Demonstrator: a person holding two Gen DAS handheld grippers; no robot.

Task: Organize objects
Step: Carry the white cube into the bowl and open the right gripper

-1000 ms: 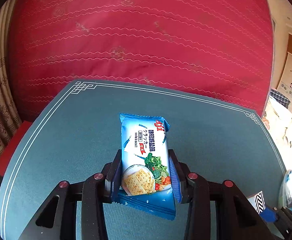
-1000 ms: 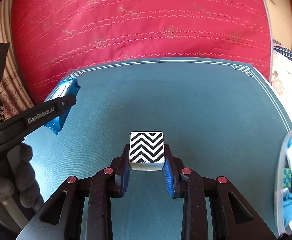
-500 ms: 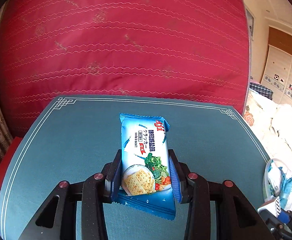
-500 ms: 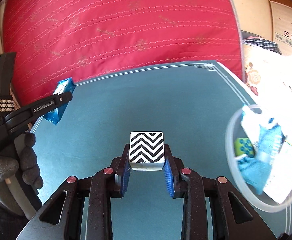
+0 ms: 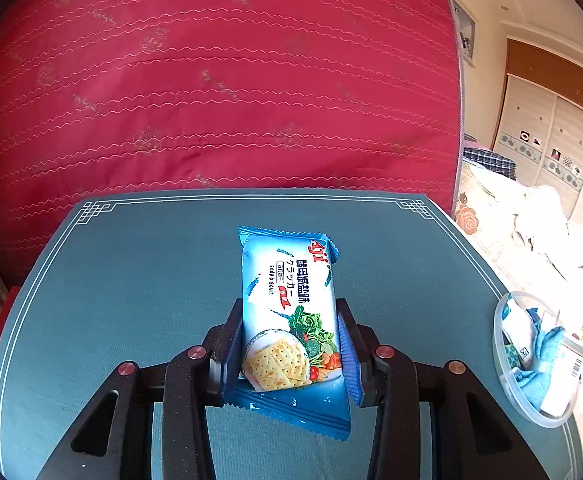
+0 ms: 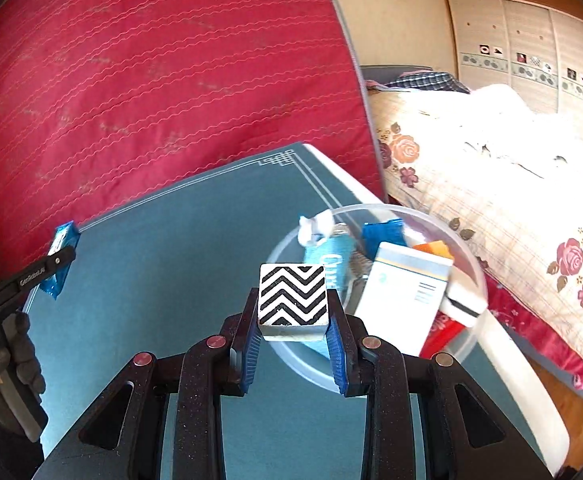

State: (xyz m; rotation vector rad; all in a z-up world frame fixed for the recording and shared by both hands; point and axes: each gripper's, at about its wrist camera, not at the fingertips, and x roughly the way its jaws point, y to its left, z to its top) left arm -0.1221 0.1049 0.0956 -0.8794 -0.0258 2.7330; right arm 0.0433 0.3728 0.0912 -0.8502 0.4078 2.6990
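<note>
While both items remain clamped and neither has been released, the task stands partly done. Nearest in the right wrist view, the right hand-held gripper (image 6: 293,334) holds a small chevron-patterned block (image 6: 293,296) squarely between its blue pads, the block raised off the table (image 6: 163,264) and sitting in front of the near rim of the clear round tub (image 6: 467,260); whether it is over the tub's opening cannot be told. The tub stands at the table's right edge and already carries several things: a white box (image 6: 407,300), a light blue pouch (image 6: 331,256), a blue packet (image 6: 383,234) and an orange-topped item, so earlier sorting appears complete for those. In the left wrist view, the left hand-held gripper (image 5: 289,348) grips a blue soda-biscuit packet (image 5: 289,308) by its near half, the far half projecting forward above the bare green surface; the same tub (image 5: 531,408) lies well to the right of it. From the right wrist view that packet (image 6: 61,252) shows at the far left, beside a gloved hand (image 6: 7,368). Outstanding, in my judgement: deposit the block, then carry the packet across and deposit it. No loose objects show on the table. Beyond stand a red mattress (image 6: 151,80) and a bed (image 6: 491,168).
</note>
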